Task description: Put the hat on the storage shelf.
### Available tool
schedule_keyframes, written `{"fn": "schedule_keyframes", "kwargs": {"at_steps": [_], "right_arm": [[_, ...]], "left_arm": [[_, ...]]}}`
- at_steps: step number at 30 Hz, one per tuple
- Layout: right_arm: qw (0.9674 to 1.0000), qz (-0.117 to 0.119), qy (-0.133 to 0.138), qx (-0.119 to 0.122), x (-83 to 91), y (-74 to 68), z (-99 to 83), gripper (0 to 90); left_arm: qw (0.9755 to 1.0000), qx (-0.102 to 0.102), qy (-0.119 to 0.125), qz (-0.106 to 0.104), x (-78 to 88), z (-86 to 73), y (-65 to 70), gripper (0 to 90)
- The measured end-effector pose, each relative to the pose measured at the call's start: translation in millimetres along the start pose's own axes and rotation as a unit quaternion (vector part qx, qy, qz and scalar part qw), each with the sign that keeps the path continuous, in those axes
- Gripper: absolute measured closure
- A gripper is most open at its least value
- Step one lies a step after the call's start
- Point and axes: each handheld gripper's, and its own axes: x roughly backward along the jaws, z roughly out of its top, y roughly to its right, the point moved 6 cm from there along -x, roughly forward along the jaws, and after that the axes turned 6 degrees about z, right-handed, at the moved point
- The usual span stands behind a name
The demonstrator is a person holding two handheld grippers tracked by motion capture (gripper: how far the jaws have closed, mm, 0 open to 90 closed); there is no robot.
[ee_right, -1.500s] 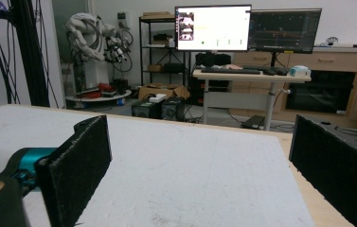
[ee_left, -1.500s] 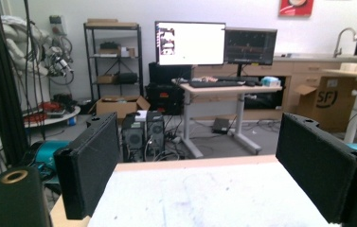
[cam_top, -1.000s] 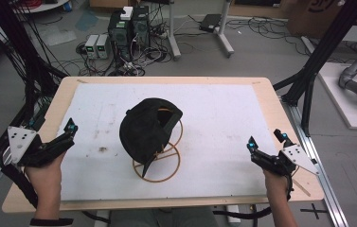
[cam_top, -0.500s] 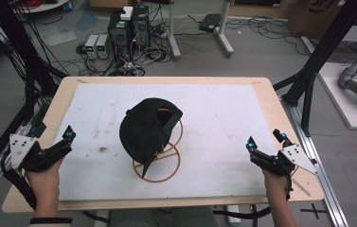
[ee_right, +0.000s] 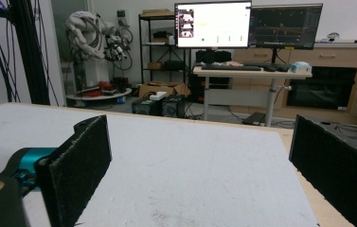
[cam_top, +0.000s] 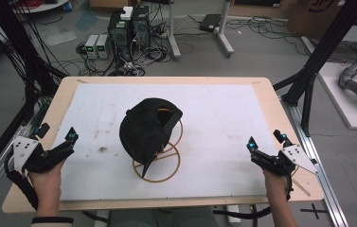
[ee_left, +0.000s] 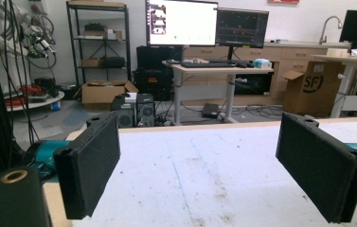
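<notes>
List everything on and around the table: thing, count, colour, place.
cap: one, black, on the wire stand at the table's middle
wire stand: one, tan, under the cap, ring base on the mat
mat: one, white, stained, covering the table top
table: one, light wood, centre
computer towers: two, dark, on the floor beyond the table
monitors: two, lit, on a far desk
cardboard box: one, brown, on the floor at right
left tongs: one, black, open, over the left edge
right tongs: one, black, open, near the right edge
</notes>
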Motion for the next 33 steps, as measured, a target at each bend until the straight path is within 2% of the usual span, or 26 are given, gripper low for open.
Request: {"fn": "schedule_keyframes", "kwargs": {"at_steps": [13, 17, 20, 22, 28, 33], "right_arm": [[1.0000, 0.000, -0.002, -0.001, -1.7, 0.3, -1.6, 6.0], [1.0000, 0.001, -0.003, -0.002, -2.0, 0.1, -1.9, 5.9], [1.0000, 0.002, -0.001, -0.003, -3.1, -0.5, -1.3, 5.9], [1.0000, 0.003, -0.001, -0.001, -4.0, -1.6, -0.7, 6.0], [1.0000, 0.006, -0.002, 0.001, -5.7, -4.0, -0.8, 5.9], [1.0000, 0.005, -0.002, 0.000, -6.1, -3.1, -1.1, 6.0]], "left_arm": [[1.0000, -0.001, -0.004, -0.008, 0.4, -4.3, 0.9, 14.8], [0.9997, -0.003, -0.006, -0.025, 0.9, -4.3, 4.1, 14.8], [0.9996, -0.005, -0.007, -0.028, 1.1, -4.8, 4.8, 14.8], [0.9996, -0.010, -0.009, -0.027, 2.4, -5.2, 4.1, 14.8], [0.9997, -0.008, -0.008, -0.020, 3.5, -4.9, 1.8, 14.8], [0.9997, -0.008, -0.008, -0.023, 3.8, -5.5, 2.6, 14.8]]}}
